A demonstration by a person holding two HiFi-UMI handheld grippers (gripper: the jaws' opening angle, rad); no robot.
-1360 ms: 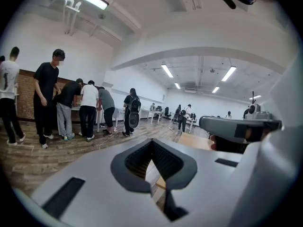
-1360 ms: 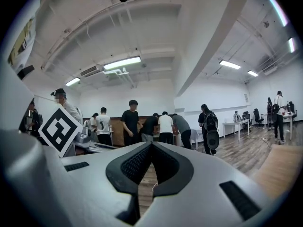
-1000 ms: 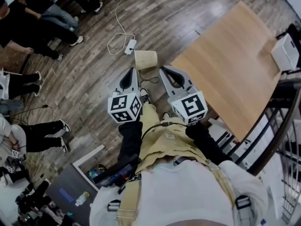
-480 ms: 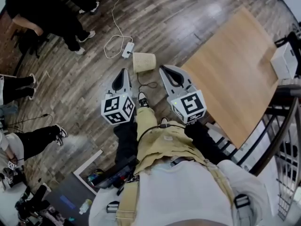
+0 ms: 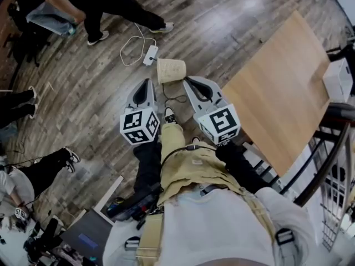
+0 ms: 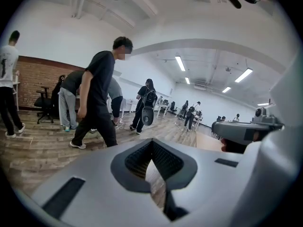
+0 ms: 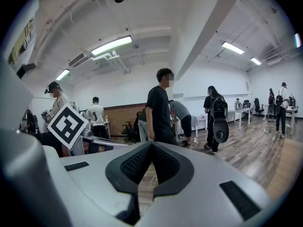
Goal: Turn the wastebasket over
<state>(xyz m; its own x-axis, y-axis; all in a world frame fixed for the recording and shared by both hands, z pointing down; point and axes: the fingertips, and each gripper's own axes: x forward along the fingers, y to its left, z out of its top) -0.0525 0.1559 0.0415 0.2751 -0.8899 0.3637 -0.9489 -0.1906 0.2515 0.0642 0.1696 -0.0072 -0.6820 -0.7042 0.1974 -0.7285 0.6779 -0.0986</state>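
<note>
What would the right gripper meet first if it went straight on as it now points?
Probably the right gripper passes above the beige round wastebasket on the floor; its own view aims at a standing person in black; depth unclear.

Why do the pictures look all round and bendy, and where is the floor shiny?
Head view: the wide lens bows the table edges and the boards, and a pale glare lies on the floor beyond the wastebasket. Left gripper view: black rounded corners, and the ceiling curves like a dome. Right gripper view: the same rounding, and the ceiling lamps glow plain white.
</note>
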